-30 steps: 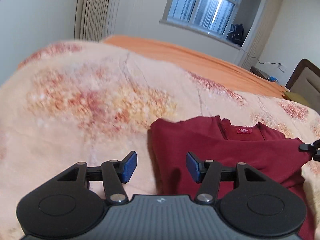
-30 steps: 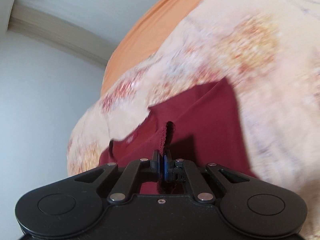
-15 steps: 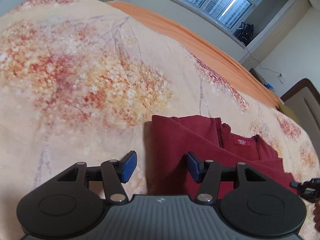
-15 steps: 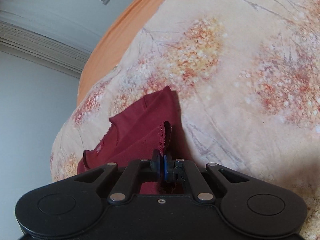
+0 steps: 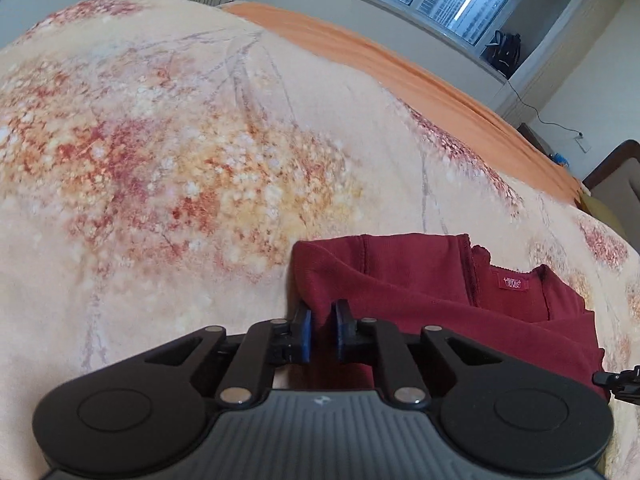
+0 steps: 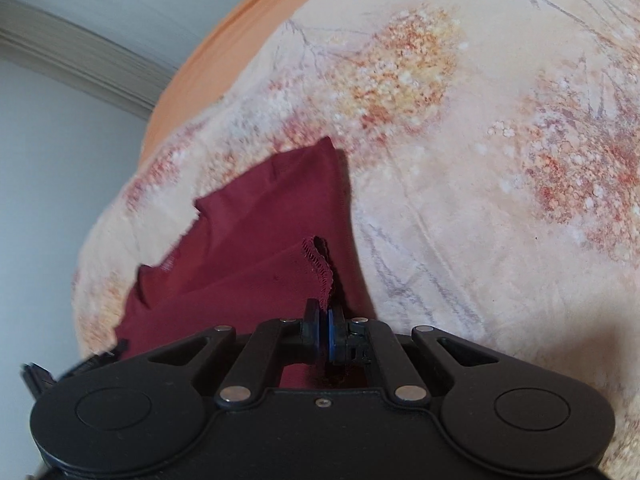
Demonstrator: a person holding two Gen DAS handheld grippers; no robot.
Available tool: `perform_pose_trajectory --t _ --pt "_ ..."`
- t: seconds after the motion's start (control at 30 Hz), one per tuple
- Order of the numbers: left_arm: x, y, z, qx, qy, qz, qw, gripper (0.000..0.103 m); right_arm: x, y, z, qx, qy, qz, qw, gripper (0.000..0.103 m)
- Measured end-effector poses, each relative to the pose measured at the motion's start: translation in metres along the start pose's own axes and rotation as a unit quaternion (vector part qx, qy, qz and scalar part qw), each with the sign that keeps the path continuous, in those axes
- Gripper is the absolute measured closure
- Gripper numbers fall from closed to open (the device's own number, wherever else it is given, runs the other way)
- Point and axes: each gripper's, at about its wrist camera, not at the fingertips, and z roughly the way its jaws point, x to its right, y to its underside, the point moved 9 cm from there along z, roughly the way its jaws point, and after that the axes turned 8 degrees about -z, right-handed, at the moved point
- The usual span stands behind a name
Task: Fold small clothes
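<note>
Left gripper [image 5: 322, 330] closing on shirt [image 5: 420, 292] edge, cloth between pads. Right gripper [image 6: 325, 330] pinches hem. Shirt runs toward 2 o'clock from left.

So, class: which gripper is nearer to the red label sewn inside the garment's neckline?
Left. The left gripper is closing on the dark red garment at a corner near the label. The right gripper pinches a stitched hem farther away.
</note>
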Motion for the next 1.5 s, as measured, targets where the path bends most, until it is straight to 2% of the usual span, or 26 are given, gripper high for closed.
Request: perform_pose_trajectory --t 0.1,0.17,0.27,0.47,0.6,0.63,0.77,0.87,0.97,1.0,1.1,1.27,1.47,1.5 --pt "-0.002 -0.006 -0.014 0.012 0.007 -0.022 0.9997 0.076 0.001 -0.001 -0.001 0.007 -0.003 -0.001 1.0 0.099" --pt "-0.005 -0.006 -0.028 0.014 0.018 -0.029 0.9993 0.062 -0.002 0.0 -0.005 0.004 -0.004 -0.004 1.0 0.092" --pt "-0.009 0.01 -0.042 -0.003 0.026 -0.015 0.9995 0.055 -0.007 0.005 -0.016 0.008 -0.009 -0.013 1.0 0.085" --pt "-0.019 0.065 -0.06 -0.052 0.031 -0.019 0.998 0.056 -0.013 0.036 -0.043 0.008 -0.014 -0.034 0.999 0.072" --pt "-0.021 0.117 -0.084 -0.086 0.048 -0.022 0.9949 0.054 -0.018 0.084 -0.058 -0.012 -0.014 -0.071 0.997 0.064" --pt "-0.021 0.133 -0.091 -0.095 0.045 -0.012 0.9944 0.053 -0.016 0.098 -0.06 -0.019 -0.01 -0.081 0.996 0.061" --pt "-0.028 0.198 -0.116 -0.134 0.032 0.008 0.9904 0.053 -0.003 0.15 -0.069 -0.042 0.012 -0.101 0.994 0.06" --pt "-0.033 0.233 -0.137 -0.148 0.024 0.02 0.9885 0.051 0.007 0.18 -0.079 -0.048 0.009 -0.087 0.995 0.06" --pt "-0.04 0.261 -0.155 -0.159 0.015 0.024 0.9868 0.049 0.014 0.21 -0.091 -0.057 0.007 -0.075 0.996 0.051" --pt "-0.043 0.267 -0.161 -0.162 0.013 0.019 0.9865 0.049 0.017 0.219 -0.094 -0.064 0.015 -0.078 0.995 0.048" --pt "-0.051 0.283 -0.174 -0.169 0.011 -0.003 0.9856 0.049 0.023 0.246 -0.105 -0.083 0.031 -0.092 0.992 0.048" --pt "-0.059 0.301 -0.191 -0.186 0.014 -0.025 0.9822 0.048 0.034 0.29 -0.119 -0.119 0.015 -0.066 0.991 0.048" --pt "-0.061 0.318 -0.199 -0.195 0.01 -0.035 0.9802 0.048 0.043 0.309 -0.126 -0.118 -0.015 -0.013 0.993 0.049" --pt "-0.06 0.319 -0.198 -0.198 0.011 -0.036 0.9795 0.048 0.043 0.309 -0.126 -0.118 -0.017 -0.009 0.993 0.056"
